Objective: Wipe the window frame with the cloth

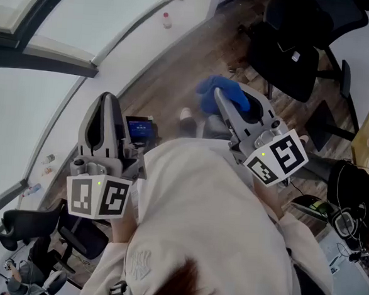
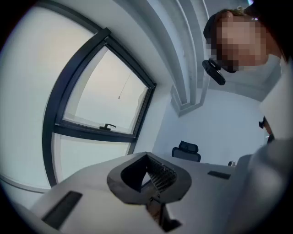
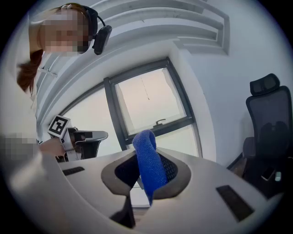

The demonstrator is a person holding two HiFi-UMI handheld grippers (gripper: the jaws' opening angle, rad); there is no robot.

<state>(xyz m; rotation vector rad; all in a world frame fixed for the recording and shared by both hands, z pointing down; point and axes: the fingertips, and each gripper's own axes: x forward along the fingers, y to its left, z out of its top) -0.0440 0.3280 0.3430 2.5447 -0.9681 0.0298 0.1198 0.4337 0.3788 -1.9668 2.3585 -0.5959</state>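
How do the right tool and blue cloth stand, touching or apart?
Touching. Right gripper view: the right tool has its jaws pinched on the blue cloth.

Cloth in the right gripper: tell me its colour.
Blue. The cloth shows best in the right gripper view.

head cam looking steeply down at the wood floor [image 1: 197,50], both gripper cams tilting up along their own jaws, both catching the far window frame [image 2: 98,132]
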